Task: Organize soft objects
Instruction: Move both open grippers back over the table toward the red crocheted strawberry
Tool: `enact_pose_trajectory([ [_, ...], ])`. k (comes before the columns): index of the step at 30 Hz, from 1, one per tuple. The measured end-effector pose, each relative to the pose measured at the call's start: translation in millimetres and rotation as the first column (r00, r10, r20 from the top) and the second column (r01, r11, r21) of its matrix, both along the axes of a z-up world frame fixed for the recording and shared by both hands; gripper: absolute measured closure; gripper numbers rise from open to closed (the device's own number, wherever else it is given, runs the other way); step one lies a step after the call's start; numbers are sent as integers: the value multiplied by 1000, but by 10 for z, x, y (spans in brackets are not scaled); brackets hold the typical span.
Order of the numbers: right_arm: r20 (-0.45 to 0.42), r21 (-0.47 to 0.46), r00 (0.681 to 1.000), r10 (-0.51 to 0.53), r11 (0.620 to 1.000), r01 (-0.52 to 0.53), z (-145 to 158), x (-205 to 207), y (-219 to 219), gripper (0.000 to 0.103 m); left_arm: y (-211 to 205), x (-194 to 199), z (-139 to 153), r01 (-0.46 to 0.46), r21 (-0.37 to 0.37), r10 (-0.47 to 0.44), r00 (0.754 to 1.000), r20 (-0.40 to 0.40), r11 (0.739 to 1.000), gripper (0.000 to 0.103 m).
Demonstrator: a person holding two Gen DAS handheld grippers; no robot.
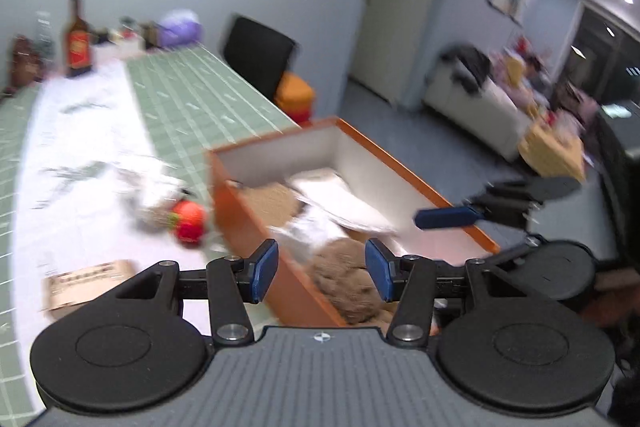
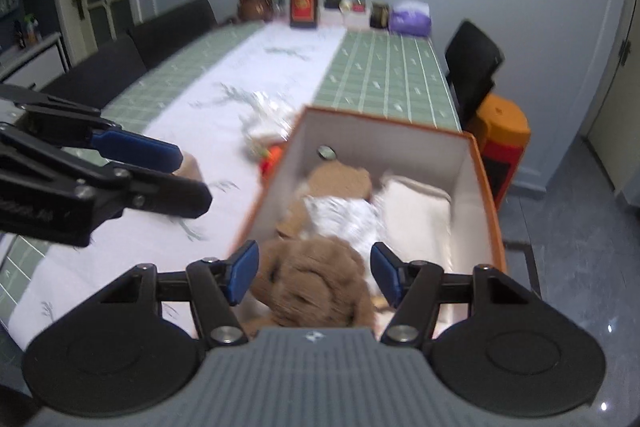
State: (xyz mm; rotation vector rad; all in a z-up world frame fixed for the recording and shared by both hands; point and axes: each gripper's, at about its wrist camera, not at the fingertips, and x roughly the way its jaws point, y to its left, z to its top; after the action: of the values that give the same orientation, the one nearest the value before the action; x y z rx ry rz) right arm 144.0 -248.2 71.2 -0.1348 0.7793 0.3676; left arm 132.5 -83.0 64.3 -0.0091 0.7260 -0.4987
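Above box (image 2: 478, 163) rim, right gripper (image 2: 314, 273) spread w/ plush (image 2: 316, 287) between; untouched.

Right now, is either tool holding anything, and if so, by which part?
Nothing is held. The left tool and right tool are both open, hovering over the brown plush toy that lies in the orange box, their fingers apart from it.

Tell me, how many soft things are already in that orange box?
4, as far as shows: a brown plush toy nearest, a white patterned cloth behind it, a tan piece at the back, a cream pillow right. Others may hide underneath.
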Motion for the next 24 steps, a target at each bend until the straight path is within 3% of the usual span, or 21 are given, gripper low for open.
enact_pose_trajectory([
  [5, 126, 49, 992, 24, 998, -30, 15, -287, 430, 39, 439, -272, -92, -141, -26, 142, 989, 51, 990, 44],
  [11, 158, 109, 987, 32, 993, -50, -231, -475, 908, 39, 874, -473, -296, -280, -20, 280, 959, 46, 960, 44],
  [16, 129, 112, 992, -5, 994, -10, -535, -512, 1157, 39, 1131, -616, -479, -350, 31, 348, 936, 56, 936, 44],
  [20, 80, 97, 997, -9, 995, 1, -752, -503, 1257, 39, 1325, -625, -694, -374, 15, 374, 927, -17, 927, 44],
  [24, 35, 89, 999, -20, 996, 17, -881, -469, 1286, 39, 1394, -622, -793, -380, 22, 381, 924, -36, 925, 44],
])
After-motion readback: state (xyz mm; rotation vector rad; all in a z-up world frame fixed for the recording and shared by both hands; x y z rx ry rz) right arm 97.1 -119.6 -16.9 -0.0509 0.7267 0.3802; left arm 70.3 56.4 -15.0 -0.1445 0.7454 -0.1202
